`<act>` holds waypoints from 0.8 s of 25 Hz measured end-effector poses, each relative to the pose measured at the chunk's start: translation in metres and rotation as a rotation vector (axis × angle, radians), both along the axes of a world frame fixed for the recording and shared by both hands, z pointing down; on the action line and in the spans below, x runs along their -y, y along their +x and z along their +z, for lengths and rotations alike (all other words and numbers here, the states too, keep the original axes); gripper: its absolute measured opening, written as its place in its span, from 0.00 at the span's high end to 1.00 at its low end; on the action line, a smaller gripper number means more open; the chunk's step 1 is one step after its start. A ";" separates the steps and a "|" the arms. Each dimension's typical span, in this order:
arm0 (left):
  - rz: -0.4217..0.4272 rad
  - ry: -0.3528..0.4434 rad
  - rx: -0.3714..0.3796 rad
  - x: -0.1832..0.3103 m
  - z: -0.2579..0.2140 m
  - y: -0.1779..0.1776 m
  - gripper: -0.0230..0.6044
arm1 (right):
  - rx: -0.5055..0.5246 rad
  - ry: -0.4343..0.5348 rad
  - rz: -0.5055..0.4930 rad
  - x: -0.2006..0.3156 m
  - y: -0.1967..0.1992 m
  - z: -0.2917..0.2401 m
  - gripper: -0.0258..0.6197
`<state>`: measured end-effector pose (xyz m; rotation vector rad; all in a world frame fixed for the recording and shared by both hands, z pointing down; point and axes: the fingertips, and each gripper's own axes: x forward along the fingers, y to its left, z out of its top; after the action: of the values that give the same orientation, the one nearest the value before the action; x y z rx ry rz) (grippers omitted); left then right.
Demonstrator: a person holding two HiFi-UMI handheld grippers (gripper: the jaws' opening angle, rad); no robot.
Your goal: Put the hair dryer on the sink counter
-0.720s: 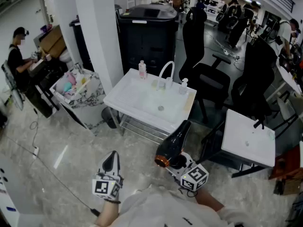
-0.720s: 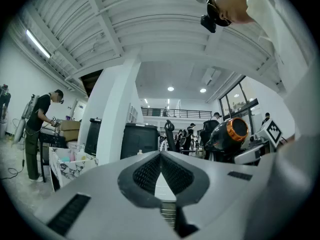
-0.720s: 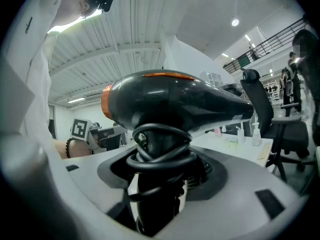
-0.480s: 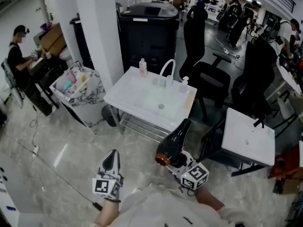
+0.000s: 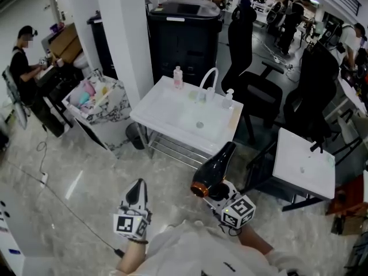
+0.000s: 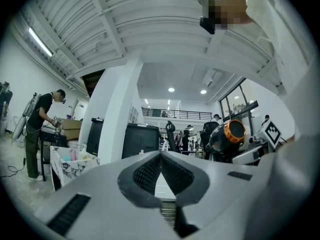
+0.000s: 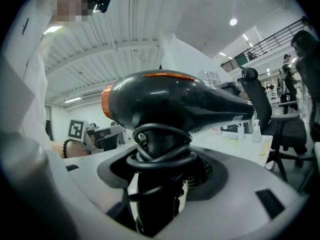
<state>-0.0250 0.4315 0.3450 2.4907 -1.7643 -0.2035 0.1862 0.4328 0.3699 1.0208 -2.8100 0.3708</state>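
Right gripper view — right gripper (image 7: 159,181) clamped on dryer (image 7: 180,101) handle, cord (image 7: 162,153) coiled there | left gripper (image 6: 161,176) jaws together, empty | dryer lower centre in head view, short of counter (image 5: 154,112) | judged rigid, top-heavy, smooth — hold handle.

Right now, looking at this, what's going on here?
A person holds a gripper in each hand and faces a white sink counter. The right gripper is clamped on the handle of a black hair dryer, whose cord is wound around the handle. The left gripper is shut and empty. The dryer is in the air, short of the counter and not yet set down.
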 end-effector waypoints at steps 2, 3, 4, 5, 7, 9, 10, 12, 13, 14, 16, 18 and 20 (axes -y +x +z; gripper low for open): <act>0.002 0.000 -0.002 -0.002 0.001 -0.010 0.93 | -0.003 -0.001 0.004 -0.001 -0.008 0.000 0.52; 0.005 0.001 -0.001 -0.003 0.002 -0.014 0.93 | -0.005 0.001 0.006 -0.002 -0.012 0.000 0.52; 0.007 0.003 0.002 -0.003 0.004 -0.019 0.93 | -0.008 0.004 0.008 -0.002 -0.016 0.001 0.52; 0.006 0.003 0.004 -0.004 0.005 -0.025 0.93 | -0.009 0.006 0.008 -0.002 -0.021 0.002 0.52; -0.001 -0.004 0.004 -0.007 0.010 -0.038 0.93 | -0.003 0.009 0.006 0.000 -0.031 0.006 0.52; -0.008 -0.012 0.004 -0.012 0.016 -0.051 0.93 | 0.001 0.007 0.005 -0.001 -0.043 0.009 0.52; -0.010 -0.016 0.003 -0.013 0.018 -0.057 0.93 | 0.001 0.003 0.007 -0.002 -0.048 0.011 0.52; -0.011 -0.026 -0.001 -0.015 0.022 -0.068 0.93 | 0.002 -0.012 0.010 -0.004 -0.058 0.014 0.52; -0.011 -0.030 -0.003 -0.016 0.023 -0.072 0.93 | 0.002 -0.022 0.009 -0.005 -0.062 0.015 0.52; -0.011 -0.035 -0.005 -0.016 0.024 -0.075 0.93 | -0.002 -0.030 0.007 -0.006 -0.066 0.017 0.52; -0.011 -0.042 -0.010 -0.015 0.026 -0.079 0.93 | -0.015 -0.035 -0.002 -0.006 -0.072 0.018 0.52; -0.011 -0.046 -0.014 -0.010 0.028 -0.082 0.93 | -0.026 -0.033 -0.008 0.000 -0.077 0.018 0.52; -0.008 -0.046 -0.012 -0.003 0.031 -0.083 0.93 | -0.028 -0.033 -0.008 0.007 -0.080 0.019 0.52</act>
<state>-0.1082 0.4341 0.3756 2.4455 -1.7546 -0.1760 0.1063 0.4254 0.3889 0.9994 -2.7728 0.3980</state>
